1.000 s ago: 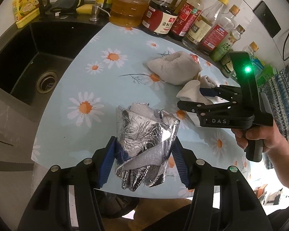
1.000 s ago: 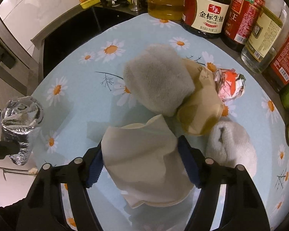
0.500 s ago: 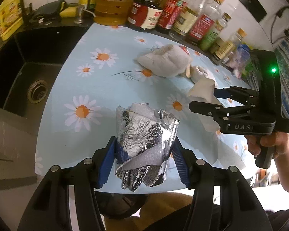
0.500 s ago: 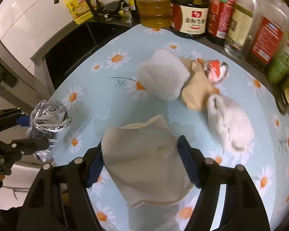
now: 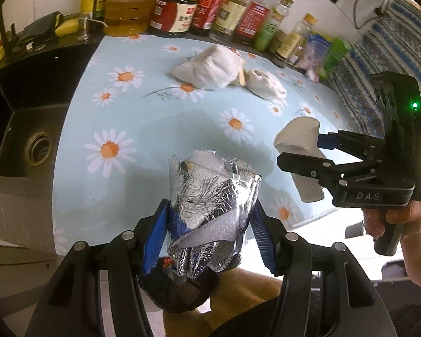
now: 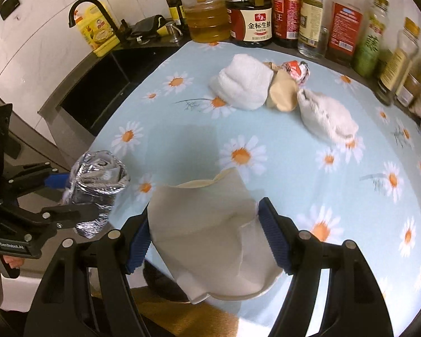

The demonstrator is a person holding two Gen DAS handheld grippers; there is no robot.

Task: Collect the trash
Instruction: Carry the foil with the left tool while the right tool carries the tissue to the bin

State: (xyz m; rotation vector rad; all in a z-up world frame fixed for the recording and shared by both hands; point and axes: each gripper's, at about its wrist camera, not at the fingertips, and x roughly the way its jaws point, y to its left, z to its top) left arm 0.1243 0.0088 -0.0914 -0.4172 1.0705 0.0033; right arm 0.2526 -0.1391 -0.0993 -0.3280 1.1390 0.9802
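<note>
A: Left wrist view, nearest item first?
B: Left gripper, blue-padded fingers pinching a crumpled foil wad from both sides. The wad is held upright in the air above the near edge of the counter; a dark bin opening shows directly beneath it.

A: Next entry?
B: Right gripper, to the right at about the same depth. Its fingers are clamped on a beige paper napkin, held clear of the daisy-print counter.

A: Right wrist view, same order?
B: Right gripper, fingers closed on the napkin, which fills the gap and droops below them. To the left, the left gripper with the foil wad at the counter edge.

A: Remaining trash on the counter?
B: One cluster, far side, well apart from both grippers: a white paper wad, a tan crumpled paper touching it, a red-and-white wrapper just behind, and a second white wad beside them.

A: Farthest entries?
B: A row of sauce and oil bottles along the back wall; a black sink to the left, with a black faucet and yellow detergent bottle.
</note>
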